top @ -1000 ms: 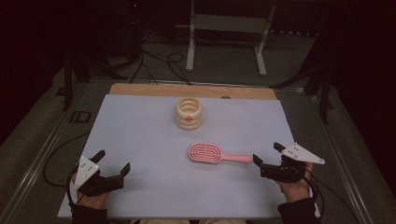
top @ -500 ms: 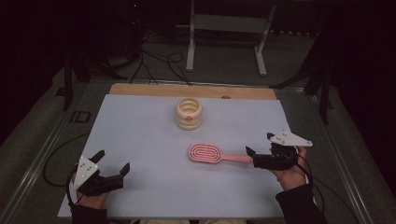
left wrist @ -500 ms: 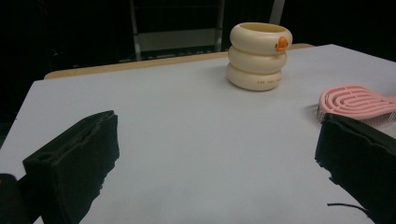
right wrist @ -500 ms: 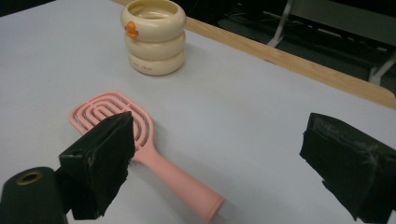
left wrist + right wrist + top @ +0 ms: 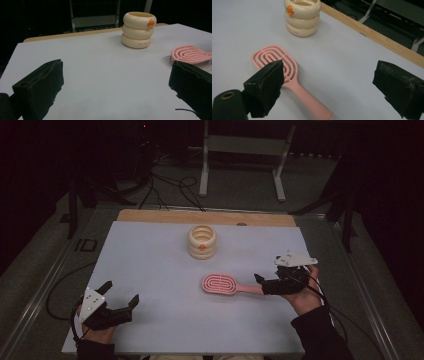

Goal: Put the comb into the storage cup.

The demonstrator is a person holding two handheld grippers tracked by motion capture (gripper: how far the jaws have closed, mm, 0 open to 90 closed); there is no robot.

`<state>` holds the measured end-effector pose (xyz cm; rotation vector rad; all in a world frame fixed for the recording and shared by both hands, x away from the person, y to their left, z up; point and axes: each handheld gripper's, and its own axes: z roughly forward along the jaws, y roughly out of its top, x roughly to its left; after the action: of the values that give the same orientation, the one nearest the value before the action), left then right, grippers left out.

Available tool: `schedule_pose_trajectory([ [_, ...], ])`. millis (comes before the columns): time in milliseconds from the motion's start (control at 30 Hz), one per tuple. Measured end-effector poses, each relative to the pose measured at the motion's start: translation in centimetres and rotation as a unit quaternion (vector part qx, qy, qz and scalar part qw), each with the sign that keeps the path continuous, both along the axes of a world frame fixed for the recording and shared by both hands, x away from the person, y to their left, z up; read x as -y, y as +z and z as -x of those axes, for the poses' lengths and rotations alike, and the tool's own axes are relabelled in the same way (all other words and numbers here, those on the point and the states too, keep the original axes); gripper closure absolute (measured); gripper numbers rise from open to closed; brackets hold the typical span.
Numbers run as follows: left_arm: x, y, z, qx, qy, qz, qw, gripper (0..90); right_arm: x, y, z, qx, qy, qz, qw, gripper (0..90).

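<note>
From the high view: pink hairbrush (image 5: 227, 285) flat on the white table (image 5: 150, 265), near the right side, head toward the middle, handle pointing right straight at the right gripper (image 5: 266, 284), a lie that suits a grab by the handle. Right gripper low over the handle's end, jaws spread to either side of it, nothing clamped. Left gripper (image 5: 122, 306) well apart at the near left corner, jaws wide, idle over bare table, likely parked out of the way. Cream ringed cup (image 5: 202, 241) upright toward the far edge, apart from the brush, a probable destination. From the left gripper view: both black jaws far apart with only table between; cream ringed cup (image 5: 139, 30) ahead, orange mark on its rim; hairbrush (image 5: 191, 54) head at the right, beyond one jaw. From the right gripper view: hairbrush (image 5: 287, 75) running up between the spread jaws, handle closer to the left jaw, which overlaps the head's edge in this view; contact not certain. Cup (image 5: 302, 17) beyond. Judged step: lining up on the handle before closing; handle off-centre, so a small shift probably needed for a square pinch.
</note>
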<state>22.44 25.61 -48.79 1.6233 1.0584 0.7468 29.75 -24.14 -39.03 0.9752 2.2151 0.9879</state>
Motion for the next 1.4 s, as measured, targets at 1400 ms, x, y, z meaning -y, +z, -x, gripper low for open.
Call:
schedule_pose_trajectory([
  [1400,0.0,0.0,0.1,-0.001,-0.001,-0.001,1.0,0.4,-4.3,-4.3,-5.1,-0.118,0.102,0.144,0.9773,9.8],
])
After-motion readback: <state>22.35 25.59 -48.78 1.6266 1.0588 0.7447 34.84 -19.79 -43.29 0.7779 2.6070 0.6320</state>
